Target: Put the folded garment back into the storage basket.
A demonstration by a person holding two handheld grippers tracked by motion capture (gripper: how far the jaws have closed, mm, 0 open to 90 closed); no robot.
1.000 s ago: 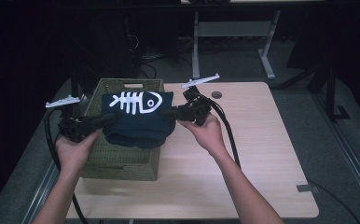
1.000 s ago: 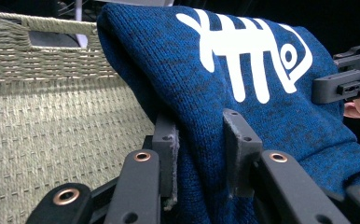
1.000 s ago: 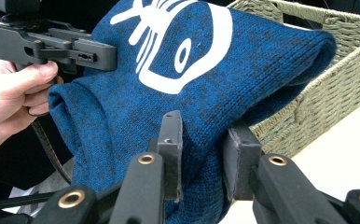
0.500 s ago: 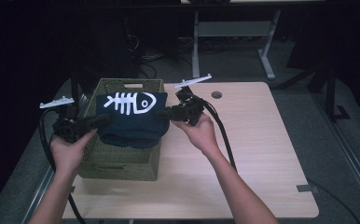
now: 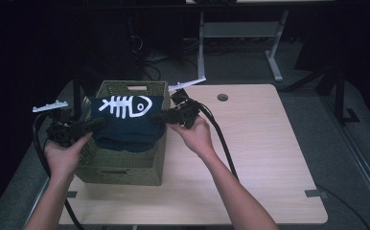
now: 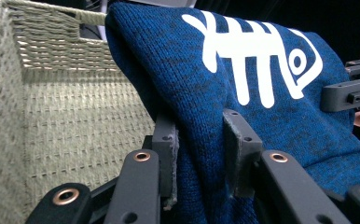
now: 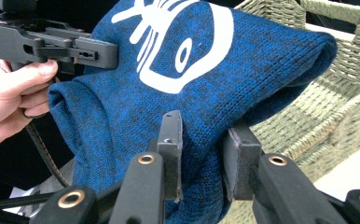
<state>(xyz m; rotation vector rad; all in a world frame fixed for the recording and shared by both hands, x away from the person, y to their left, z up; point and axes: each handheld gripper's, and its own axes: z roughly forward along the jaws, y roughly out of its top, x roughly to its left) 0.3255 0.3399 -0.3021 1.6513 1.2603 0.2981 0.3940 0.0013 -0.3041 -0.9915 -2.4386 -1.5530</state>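
Our left gripper point(image 6: 199, 154) has its fingers point(image 6: 165, 140) pinching 1 side fold of the folded blue sweater point(image 5: 128, 122), and our right gripper point(image 7: 201, 156) pinches the opposite fold. The sweater hangs level between the 2, its long axis running from hand to hand, right above the open woven basket point(image 5: 121, 167), fish-bone print facing up. We judge the coming move is straight down into the basket, both hands equally near. The basket sits at the left end of the pale wooden tabletop point(image 5: 260, 158); the room behind is dark.
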